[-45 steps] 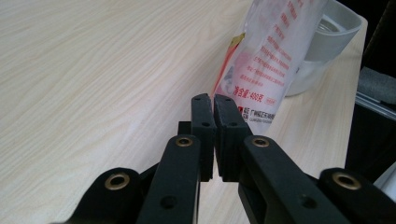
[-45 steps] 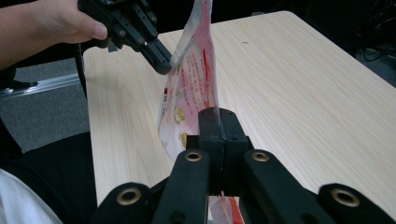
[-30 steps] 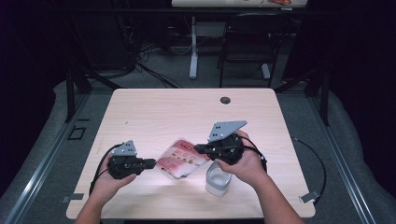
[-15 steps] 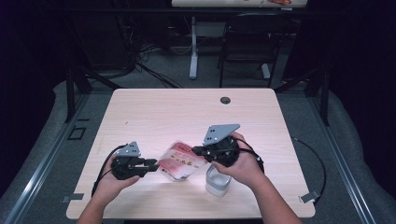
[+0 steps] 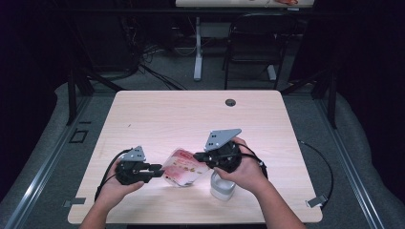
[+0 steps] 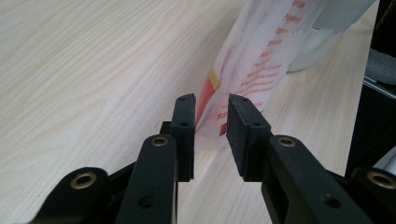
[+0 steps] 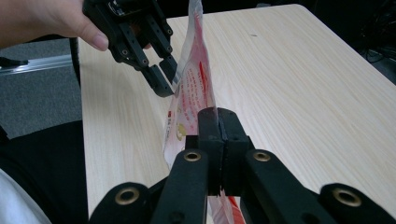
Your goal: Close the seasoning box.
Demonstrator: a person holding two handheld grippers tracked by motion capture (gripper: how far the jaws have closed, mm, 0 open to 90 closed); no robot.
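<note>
Two grippers are at the red-printed plastic bag [image 5: 184, 167]. It is held up over the wooden table [image 5: 191, 114], pinched by the right gripper [image 7: 218, 122]. The left gripper [image 6: 210, 123] has just been opened, with the bag's edge loose between its jaws. A new grip is likely planned.

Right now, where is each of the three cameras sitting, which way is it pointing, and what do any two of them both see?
High view: fixed above the person's side of the table, looking forward and down; both forearms and both grippers show.
Left gripper view: rides the left gripper, looking along its parted jaws at the red-printed bag between them.
Right gripper view: rides the right gripper, jaws shut on the bag; the left hand shows farther off.
Shared: both gripper views show the bag; the high view and left gripper view show the white container.
</note>
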